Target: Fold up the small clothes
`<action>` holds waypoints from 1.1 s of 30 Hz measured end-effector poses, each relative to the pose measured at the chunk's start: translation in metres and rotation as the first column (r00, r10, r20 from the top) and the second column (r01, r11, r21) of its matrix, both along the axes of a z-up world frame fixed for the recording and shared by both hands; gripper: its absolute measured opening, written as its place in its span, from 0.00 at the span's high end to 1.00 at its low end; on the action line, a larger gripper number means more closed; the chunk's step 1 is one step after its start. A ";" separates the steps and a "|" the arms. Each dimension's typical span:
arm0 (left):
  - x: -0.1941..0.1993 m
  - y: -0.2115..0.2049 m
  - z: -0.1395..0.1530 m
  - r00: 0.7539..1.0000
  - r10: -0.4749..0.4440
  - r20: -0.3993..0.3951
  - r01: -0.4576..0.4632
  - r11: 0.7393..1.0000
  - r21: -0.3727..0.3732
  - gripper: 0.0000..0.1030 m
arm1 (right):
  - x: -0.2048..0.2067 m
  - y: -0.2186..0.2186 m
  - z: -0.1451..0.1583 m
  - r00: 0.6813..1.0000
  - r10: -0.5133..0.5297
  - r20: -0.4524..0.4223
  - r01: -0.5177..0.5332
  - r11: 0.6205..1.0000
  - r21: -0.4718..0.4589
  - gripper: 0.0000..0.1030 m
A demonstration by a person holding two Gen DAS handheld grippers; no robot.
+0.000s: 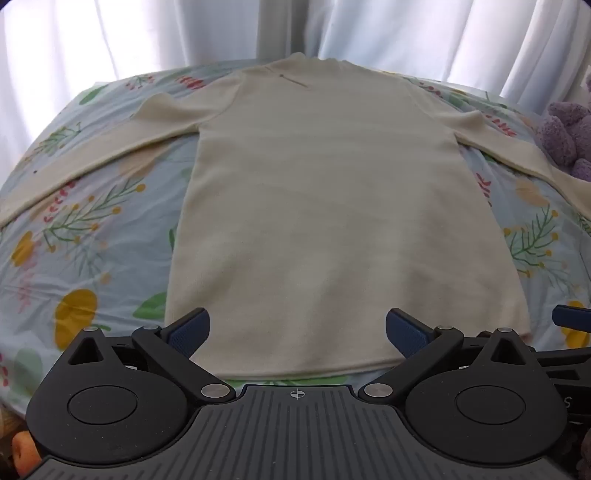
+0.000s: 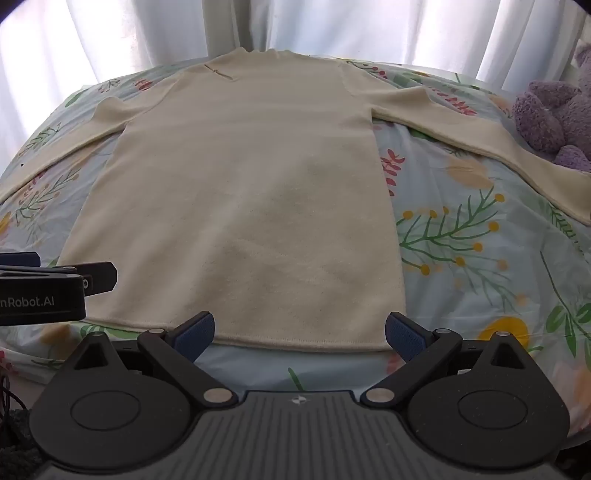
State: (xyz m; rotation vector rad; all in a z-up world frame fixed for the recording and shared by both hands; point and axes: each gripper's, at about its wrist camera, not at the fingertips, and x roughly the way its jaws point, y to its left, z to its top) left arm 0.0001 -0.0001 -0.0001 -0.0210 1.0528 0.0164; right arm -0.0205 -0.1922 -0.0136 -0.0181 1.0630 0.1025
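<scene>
A cream long-sleeved top (image 1: 321, 206) lies flat on the floral bedsheet (image 1: 85, 236), hem toward me, neck at the far end, both sleeves spread out sideways. My left gripper (image 1: 297, 332) is open and empty, just above the hem near its left part. The top also shows in the right wrist view (image 2: 243, 206). My right gripper (image 2: 299, 334) is open and empty at the hem near its right corner. The left gripper's side (image 2: 55, 284) shows at the left edge of the right wrist view.
A purple plush toy (image 2: 554, 118) sits on the bed at the right, touching the top's right sleeve. White curtains (image 1: 184, 33) hang behind the far edge of the bed. The bed's near edge lies just under the grippers.
</scene>
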 end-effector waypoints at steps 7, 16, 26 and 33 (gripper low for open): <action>0.000 -0.005 -0.002 1.000 0.007 0.003 -0.007 1.000 0.004 0.00 | 0.001 0.000 0.000 1.000 0.007 -0.001 -0.007 1.000 0.000 0.04; 0.004 0.005 -0.005 1.000 0.009 -0.008 -0.009 1.000 0.000 0.00 | 0.004 0.005 0.002 1.000 0.011 0.005 -0.011 1.000 -0.011 0.04; 0.005 0.005 -0.006 1.000 0.015 -0.020 -0.015 1.000 -0.005 0.00 | 0.005 0.008 0.002 1.000 0.016 0.002 -0.016 1.000 -0.014 0.04; 0.005 0.005 -0.006 1.000 0.017 -0.021 -0.017 1.000 -0.006 0.00 | 0.005 0.009 0.003 1.000 0.014 0.003 -0.014 1.000 -0.015 0.04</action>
